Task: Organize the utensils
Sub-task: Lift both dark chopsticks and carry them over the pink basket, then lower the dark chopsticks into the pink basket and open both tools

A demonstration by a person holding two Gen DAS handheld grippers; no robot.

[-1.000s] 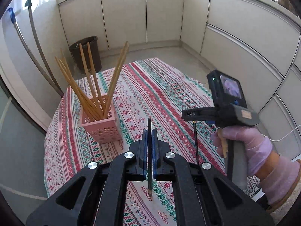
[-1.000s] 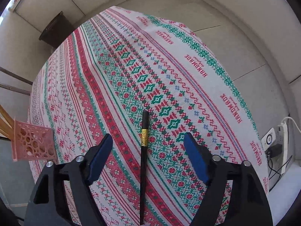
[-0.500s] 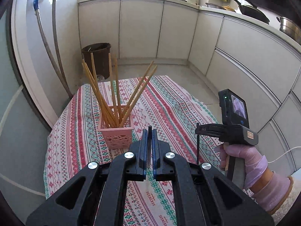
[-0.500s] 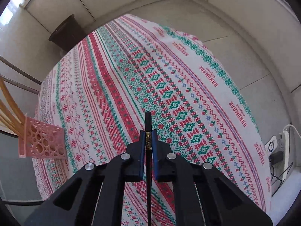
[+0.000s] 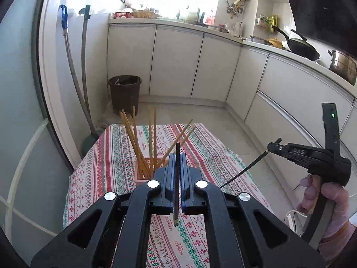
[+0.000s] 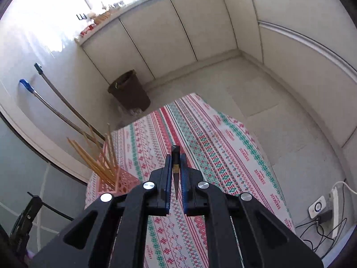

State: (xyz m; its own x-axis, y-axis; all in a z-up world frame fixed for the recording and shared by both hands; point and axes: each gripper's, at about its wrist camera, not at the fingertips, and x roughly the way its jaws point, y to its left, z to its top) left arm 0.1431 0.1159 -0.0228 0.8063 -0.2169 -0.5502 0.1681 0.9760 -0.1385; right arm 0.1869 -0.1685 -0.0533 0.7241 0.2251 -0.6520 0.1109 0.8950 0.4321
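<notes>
My left gripper [image 5: 177, 156] is shut on a black chopstick [image 5: 177, 183] and holds it above the table, just in front of a pink lattice basket [image 5: 142, 178] with several wooden chopsticks [image 5: 138, 145] standing in it. My right gripper [image 6: 176, 158] is shut on a second black chopstick [image 6: 175, 174] with a gold band, lifted off the table. In the left wrist view the right gripper [image 5: 274, 146] is at the right, its chopstick [image 5: 245, 169] slanting down to the left. The basket [image 6: 116, 181] stands at the table's left edge in the right wrist view.
The table carries a red, green and white patterned cloth [image 6: 223, 160]. A dark bin [image 5: 125, 93] stands on the floor beyond it. Two mop handles [image 5: 73, 71] lean on the left wall. White cabinets [image 5: 178, 62] line the back and right. A power strip with cables [image 6: 323, 207] lies on the floor at right.
My right gripper closed on the black chopstick that lay on the cloth and lifted it. Both grippers have risen and tilted up, so more of the kitchen shows.
</notes>
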